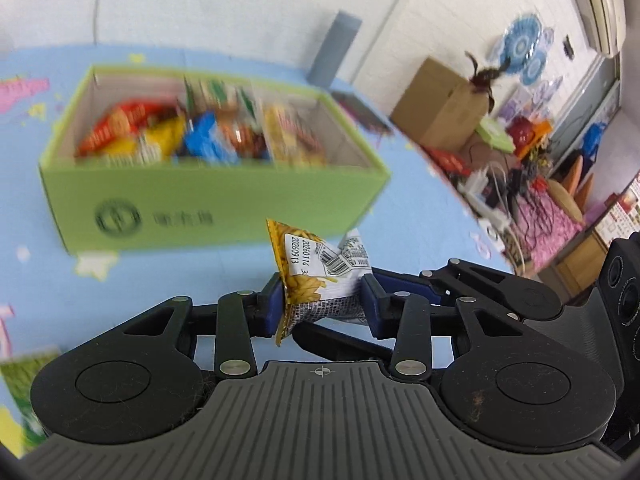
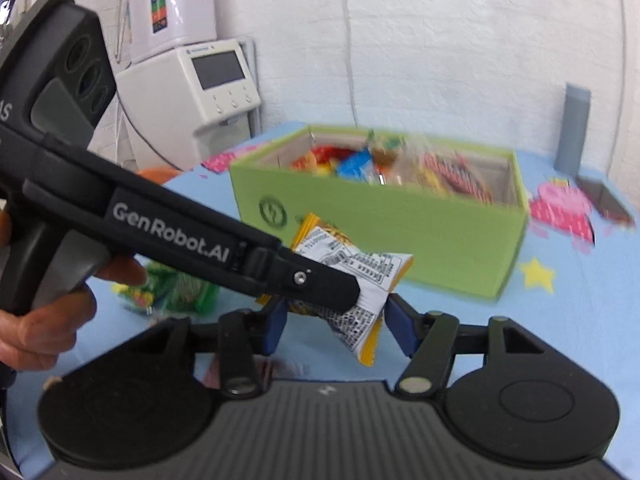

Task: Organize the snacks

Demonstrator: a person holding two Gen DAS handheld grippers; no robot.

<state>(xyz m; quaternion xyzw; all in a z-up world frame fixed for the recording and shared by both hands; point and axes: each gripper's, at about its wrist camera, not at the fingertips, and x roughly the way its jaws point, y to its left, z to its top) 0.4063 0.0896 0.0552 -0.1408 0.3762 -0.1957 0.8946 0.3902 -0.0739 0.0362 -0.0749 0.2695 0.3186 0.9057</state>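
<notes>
A small yellow-and-white snack packet (image 1: 320,276) hangs above the blue mat, in front of the green cardboard box (image 1: 224,200). My left gripper (image 1: 323,305) is shut on the packet, with its blue pads pressing both sides. In the right wrist view the same packet (image 2: 360,272) sits between the blue pads of my right gripper (image 2: 338,322), which touch its two edges. The left gripper's finger (image 2: 320,282) crosses over the packet from the left, held by a person's hand (image 2: 48,320). The box (image 2: 400,232) holds several colourful snack packs in compartments.
A green snack packet (image 2: 176,292) lies on the blue patterned mat (image 2: 560,320) at the near left. A grey cylinder (image 2: 574,128) and a dark flat object (image 2: 604,196) stand behind the box. A brown carton (image 1: 440,104) and clutter lie to the right, and a white machine (image 2: 188,88) to the left.
</notes>
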